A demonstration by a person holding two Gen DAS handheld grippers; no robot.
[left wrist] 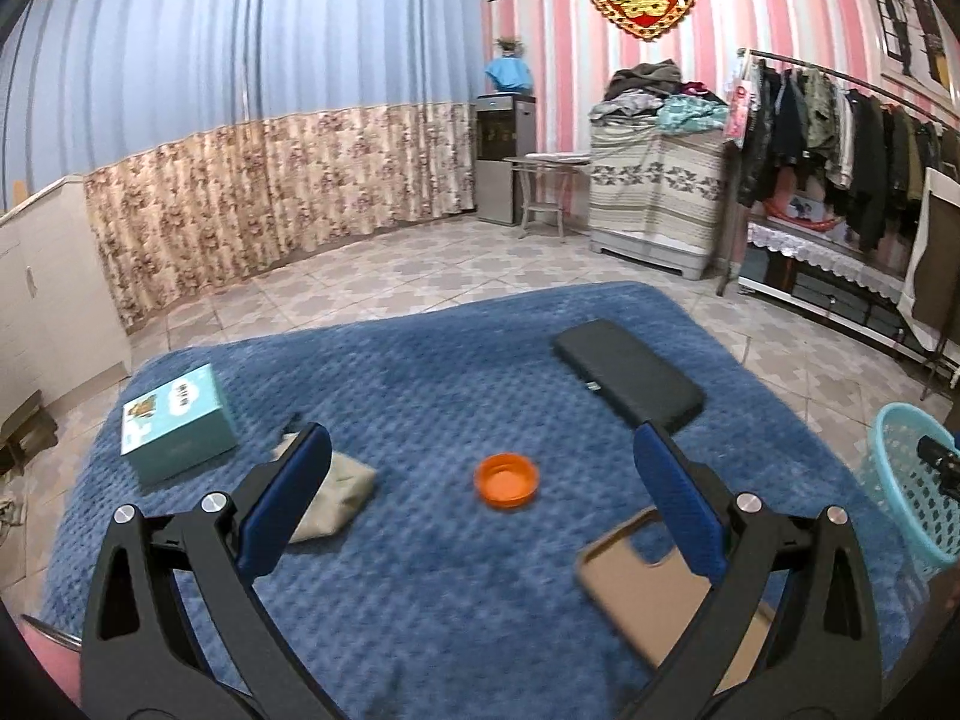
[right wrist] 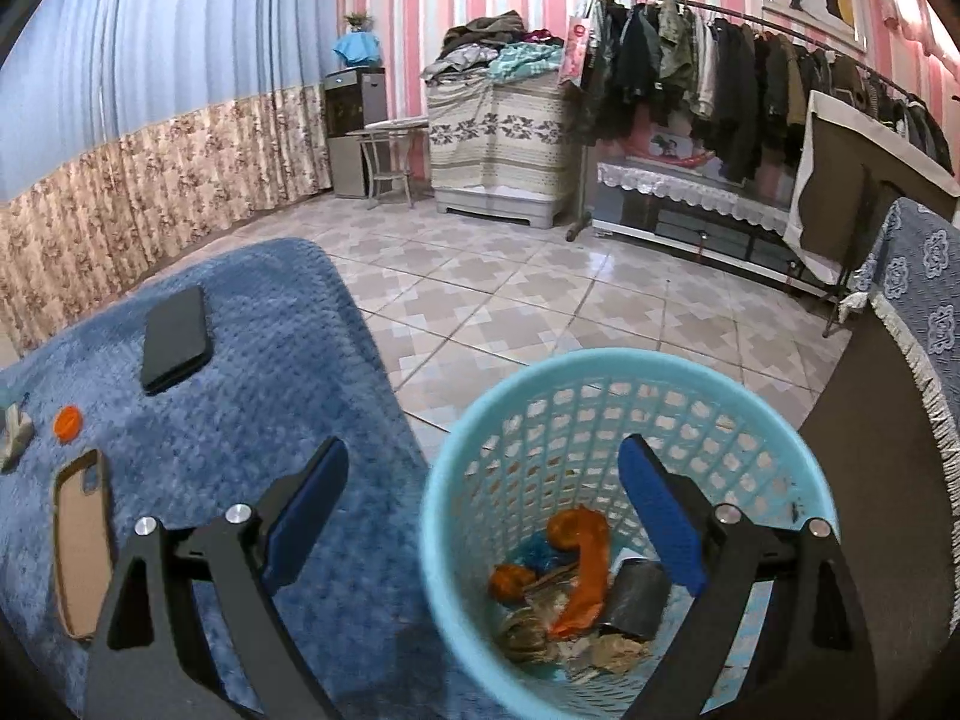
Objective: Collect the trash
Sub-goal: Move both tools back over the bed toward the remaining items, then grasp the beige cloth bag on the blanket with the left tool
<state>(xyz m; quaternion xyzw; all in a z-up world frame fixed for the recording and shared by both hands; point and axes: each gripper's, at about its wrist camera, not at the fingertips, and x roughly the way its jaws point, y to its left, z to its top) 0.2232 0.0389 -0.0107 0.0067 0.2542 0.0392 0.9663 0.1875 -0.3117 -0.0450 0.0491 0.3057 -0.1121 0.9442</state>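
Observation:
An orange bottle cap (left wrist: 506,479) lies on the blue blanket (left wrist: 432,372), just beyond my open left gripper (left wrist: 480,450). A crumpled beige wad (left wrist: 336,495) lies by the left finger. The cap (right wrist: 67,422) and the wad (right wrist: 15,435) also show far left in the right wrist view. My right gripper (right wrist: 483,462) is open and empty above the light blue mesh basket (right wrist: 600,372), which holds orange wrappers (right wrist: 585,570), a dark packet and paper scraps. The basket (left wrist: 906,480) stands at the blanket's right edge.
A black phone (left wrist: 627,381), a tan phone case (left wrist: 666,594) and a teal box (left wrist: 177,423) lie on the blanket. Tiled floor lies beyond, with a clothes rack (right wrist: 750,60), a covered cabinet (right wrist: 498,138) and a dark chair (right wrist: 870,480) at the right.

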